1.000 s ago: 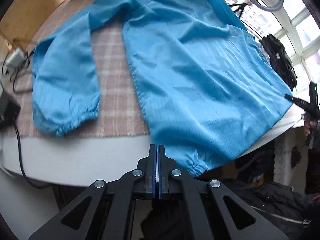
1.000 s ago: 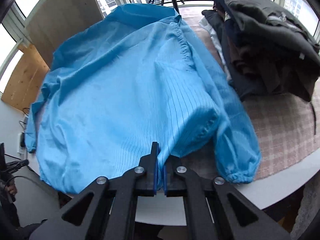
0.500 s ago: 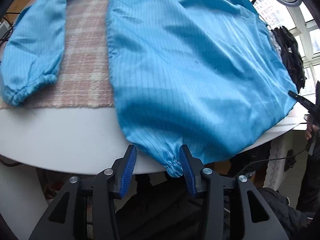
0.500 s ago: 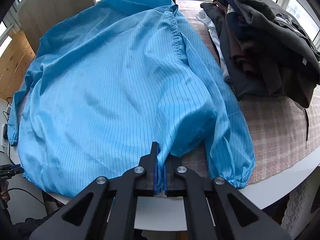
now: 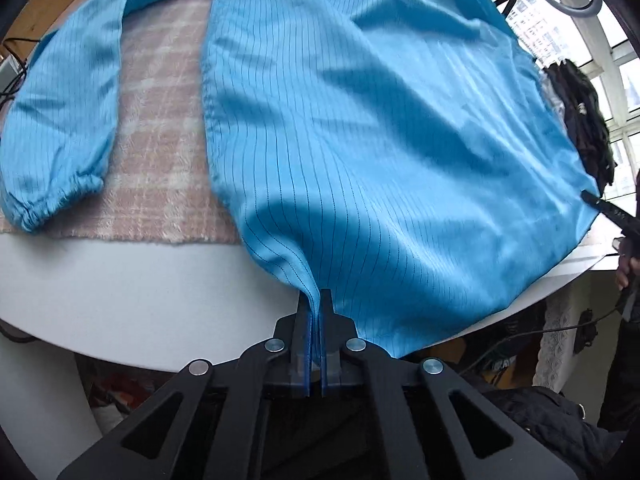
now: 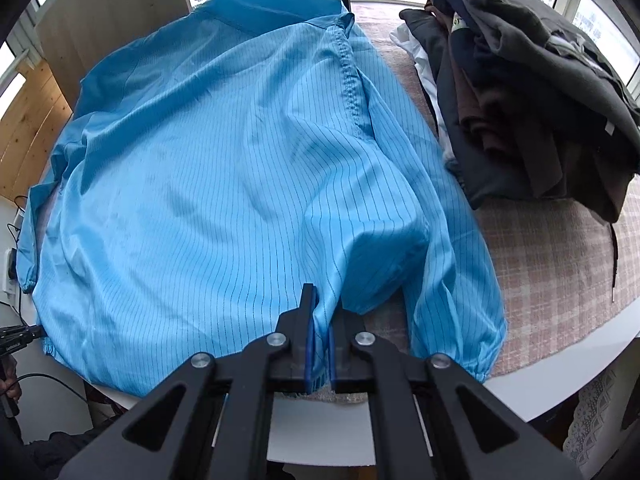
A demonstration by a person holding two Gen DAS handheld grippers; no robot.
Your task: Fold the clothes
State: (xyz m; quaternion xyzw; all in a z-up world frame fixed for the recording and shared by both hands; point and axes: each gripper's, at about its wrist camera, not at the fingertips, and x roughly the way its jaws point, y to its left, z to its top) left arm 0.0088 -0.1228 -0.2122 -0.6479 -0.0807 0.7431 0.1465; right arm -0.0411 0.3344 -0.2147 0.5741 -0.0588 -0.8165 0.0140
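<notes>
Jacket [image 5: 360,128]: blue, pinstriped, spread flat on the round white bench [image 5: 120,292], partly over a pink checked cloth [image 5: 160,152].
Change: half a second ago the left gripper [image 5: 315,300] stood wide with the hem corner between its pads; its jaws have just been closing and now pinch that corner. A second ago it was shut and empty, short of the hem. The jacket also fills more of the left view than before.
Left gripper: clamped on the gathered hem corner at the bench's near edge.
Right gripper [image 6: 320,320]: nearly closed, holding a bunch of hem fabric, as in both earlier frames.
Long axis: runs from the hem at the near edge away to the collar at the far side.
Sleeves: one lies apart on the checked cloth [image 5: 60,120], its cuff toward the near edge; the other lies along the jacket's other side [image 6: 452,280].
Clothes pile [image 6: 532,92]: dark garments heaped just beside that second sleeve.
</notes>
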